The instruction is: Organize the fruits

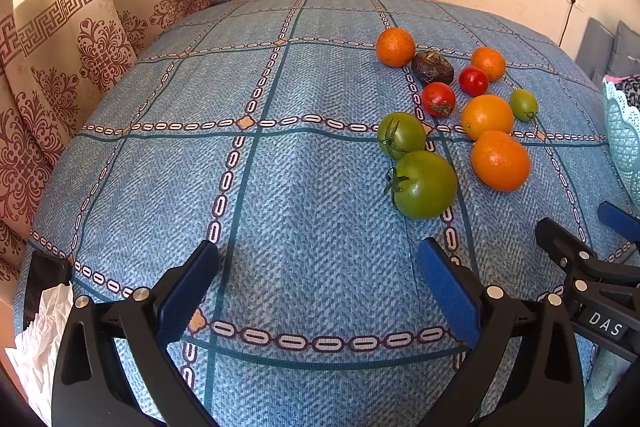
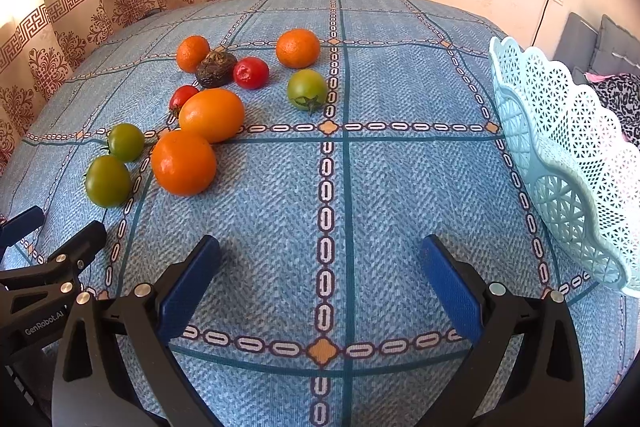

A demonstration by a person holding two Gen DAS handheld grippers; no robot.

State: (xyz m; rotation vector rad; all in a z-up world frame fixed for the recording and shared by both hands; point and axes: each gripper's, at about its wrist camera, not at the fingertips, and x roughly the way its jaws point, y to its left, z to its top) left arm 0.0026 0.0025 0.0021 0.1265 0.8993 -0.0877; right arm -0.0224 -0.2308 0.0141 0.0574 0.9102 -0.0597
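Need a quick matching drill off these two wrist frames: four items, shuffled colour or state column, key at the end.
Column 1:
1. basket
2. dark fruit
3. nearest tomato
4. left gripper

Column 2:
A. green
B. open, holding nothing
C. pale blue lattice
D. brown, wrinkled

Pairs: 1-C, 2-D, 3-A, 4-B

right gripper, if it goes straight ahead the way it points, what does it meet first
Probably nothing but tablecloth: the open right gripper points down a bare strip. The fruit lies left of that line, the nearest orange included, and the basket right, though fisheye depth is unclear.
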